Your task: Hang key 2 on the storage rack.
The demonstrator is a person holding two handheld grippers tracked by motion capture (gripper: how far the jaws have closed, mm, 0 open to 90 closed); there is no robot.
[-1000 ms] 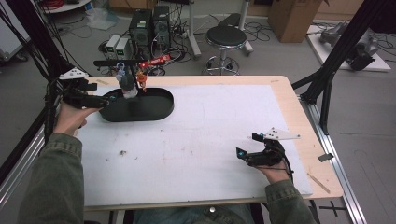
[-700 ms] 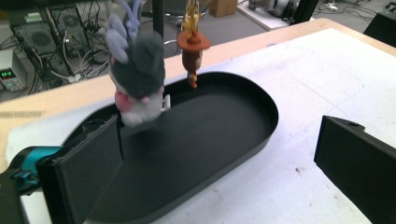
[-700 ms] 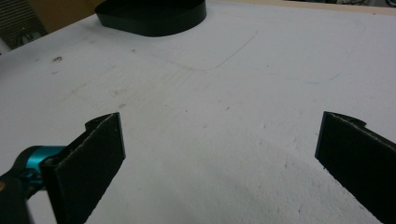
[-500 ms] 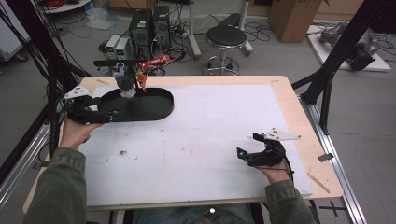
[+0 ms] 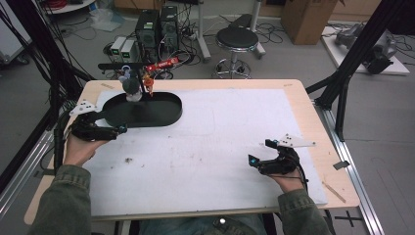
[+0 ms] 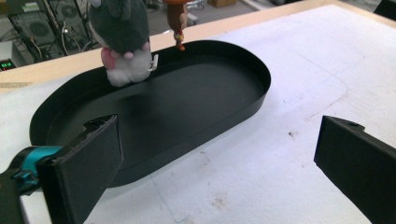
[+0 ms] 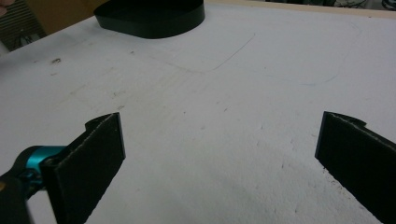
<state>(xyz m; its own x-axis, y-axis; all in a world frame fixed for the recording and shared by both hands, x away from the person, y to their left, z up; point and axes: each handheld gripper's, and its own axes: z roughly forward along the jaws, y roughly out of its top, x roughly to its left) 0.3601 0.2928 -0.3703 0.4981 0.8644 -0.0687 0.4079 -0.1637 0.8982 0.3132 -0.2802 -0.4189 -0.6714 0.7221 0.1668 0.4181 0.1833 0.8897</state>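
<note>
A black oval tray (image 5: 161, 116) (image 6: 243, 100) (image 7: 154, 18) lies on the white mat at the far left of the table. At its far rim stand a grey and white plush toy (image 5: 131, 88) (image 6: 123, 42) and a small orange-brown figure (image 5: 147, 84) (image 6: 178, 18). My left gripper (image 5: 119, 130) (image 6: 219, 172) sits just in front of the tray's near left rim, open, with nothing between its jaws. My right gripper (image 5: 253, 161) (image 7: 219, 168) rests low over the mat at the near right, open and holding nothing, pointing left.
The white mat (image 5: 220, 137) covers most of the wooden table (image 5: 313, 117). Faint pen outlines and crumbs mark the mat. Beyond the far edge stand computer cases (image 5: 156, 29) and a stool (image 5: 237, 39). Black frame legs (image 5: 342, 83) rise at the right.
My left gripper has drawn back toward me from the tray's left end to just in front of its near rim. The right gripper has stayed put.
</note>
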